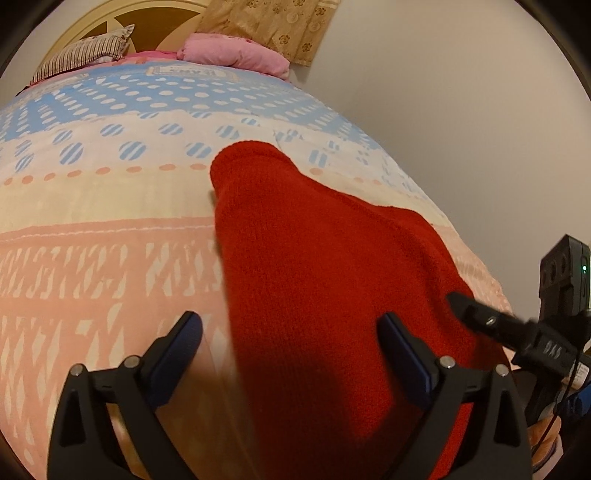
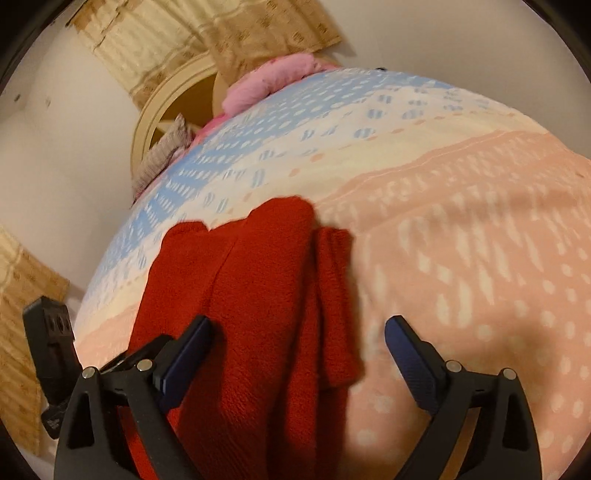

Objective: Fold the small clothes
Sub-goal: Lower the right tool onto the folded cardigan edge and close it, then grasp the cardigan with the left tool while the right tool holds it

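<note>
Red knit garment (image 1: 314, 266) lay on the bed (image 1: 110, 236), on the patterned bedspread's pink and cream bands, folded lengthwise into a long narrow strip running away from both cameras toward the headboard (image 1: 110, 22). One red garment only; exact type hard to tell, looked like a small sweater or knit top with a narrower flap (image 2: 334, 295) lying along its right edge in the right wrist view.

Left tool (image 1: 291, 354) stood wide open, nothing gripped; the garment's near end lay between and under its fingers, pads not pressing it as far as could be seen. Right tool (image 2: 299, 354) also wide open, empty, hovering over the garment's near right edge, its left finger above red cloth and its right finger above bare bedspread. The right tool's fingertip also showed at the garment's right edge in the left wrist view.

Step, judged: a lengthwise fold looked finished and released; cross fold not yet done. Next move likely called for both tools to pinch the garment's near corners and carry them toward the far end, keeping the layers and the side flap from slipping apart.

Counts: two tools, one garment, one bed, one pink blanket (image 1: 236, 55) and one striped pillow (image 1: 85, 55) near the headboard, well beyond the garment.
</note>
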The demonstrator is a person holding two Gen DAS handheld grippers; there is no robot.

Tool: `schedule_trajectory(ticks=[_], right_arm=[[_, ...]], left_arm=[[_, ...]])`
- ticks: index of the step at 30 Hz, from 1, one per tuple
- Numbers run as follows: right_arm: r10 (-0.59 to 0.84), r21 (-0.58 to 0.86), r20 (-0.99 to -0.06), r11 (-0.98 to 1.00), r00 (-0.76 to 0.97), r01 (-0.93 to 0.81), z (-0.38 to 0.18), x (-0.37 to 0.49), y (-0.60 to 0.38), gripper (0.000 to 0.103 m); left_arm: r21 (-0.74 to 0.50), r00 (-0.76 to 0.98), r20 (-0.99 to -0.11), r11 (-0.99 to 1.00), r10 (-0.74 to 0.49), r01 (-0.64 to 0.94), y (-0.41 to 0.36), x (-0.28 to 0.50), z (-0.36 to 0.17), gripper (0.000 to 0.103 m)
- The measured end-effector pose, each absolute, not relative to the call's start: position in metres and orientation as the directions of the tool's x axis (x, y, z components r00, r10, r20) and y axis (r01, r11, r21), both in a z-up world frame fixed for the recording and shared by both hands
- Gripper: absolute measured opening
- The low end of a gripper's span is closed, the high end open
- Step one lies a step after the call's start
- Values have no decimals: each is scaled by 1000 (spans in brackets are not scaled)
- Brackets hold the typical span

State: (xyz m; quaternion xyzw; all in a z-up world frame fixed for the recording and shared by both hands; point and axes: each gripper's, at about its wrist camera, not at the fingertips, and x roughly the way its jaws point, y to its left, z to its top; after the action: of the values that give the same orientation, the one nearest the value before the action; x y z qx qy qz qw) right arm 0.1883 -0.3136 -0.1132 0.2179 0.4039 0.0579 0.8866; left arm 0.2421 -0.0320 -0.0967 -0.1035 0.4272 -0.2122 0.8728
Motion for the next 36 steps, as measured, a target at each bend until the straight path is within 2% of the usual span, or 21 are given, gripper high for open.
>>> schedule_trajectory(ticks=[3, 7, 9, 12, 15, 18, 20, 21, 24, 25, 31, 36], right_arm=[[255, 355, -722, 935, 644, 27, -112, 195, -295, 91], [250, 330, -710, 944, 659, -2, -111, 192, -284, 70], [246, 319, -700, 948, 670, -15, -110, 187, -282, 65], [249, 322, -687, 946, 682, -22, -110, 187, -285, 64], [296, 420, -673, 907, 678, 21, -118, 188, -303, 69], [360, 517, -642, 855, 677, 36, -125, 189, -317, 69], [349, 500, -649, 865, 676, 34, -124, 190, -313, 70], [335, 479, -659, 877, 674, 32, -123, 191, -309, 71], [320, 447, -676, 894, 664, 24, -121, 195, -303, 71], [316, 440, -680, 898, 662, 23, -120, 195, -303, 66], [234, 339, -694, 941, 681, 22, -111, 189, -286, 48], [103, 225, -696, 971, 711, 79, -97, 176, -265, 41]], left_arm=[[-366, 545, -699, 887, -462, 282, -31, 242, -97, 98], [-368, 545, -698, 886, -464, 282, -31, 243, -97, 98], [-380, 547, -690, 881, -474, 283, -30, 243, -97, 97], [-410, 542, -673, 864, -503, 292, -27, 243, -97, 93], [-408, 543, -669, 861, -507, 302, -30, 242, -96, 93], [-398, 542, -672, 863, -505, 312, -33, 242, -96, 94], [-401, 540, -671, 861, -509, 314, -33, 243, -96, 94], [-403, 540, -669, 859, -511, 314, -34, 243, -96, 91], [-424, 526, -654, 840, -543, 339, -34, 243, -96, 70], [-424, 527, -653, 840, -543, 340, -35, 243, -96, 65], [-388, 547, -655, 853, -521, 348, -39, 239, -91, 49], [-342, 571, -670, 880, -474, 329, -41, 233, -79, 38]])
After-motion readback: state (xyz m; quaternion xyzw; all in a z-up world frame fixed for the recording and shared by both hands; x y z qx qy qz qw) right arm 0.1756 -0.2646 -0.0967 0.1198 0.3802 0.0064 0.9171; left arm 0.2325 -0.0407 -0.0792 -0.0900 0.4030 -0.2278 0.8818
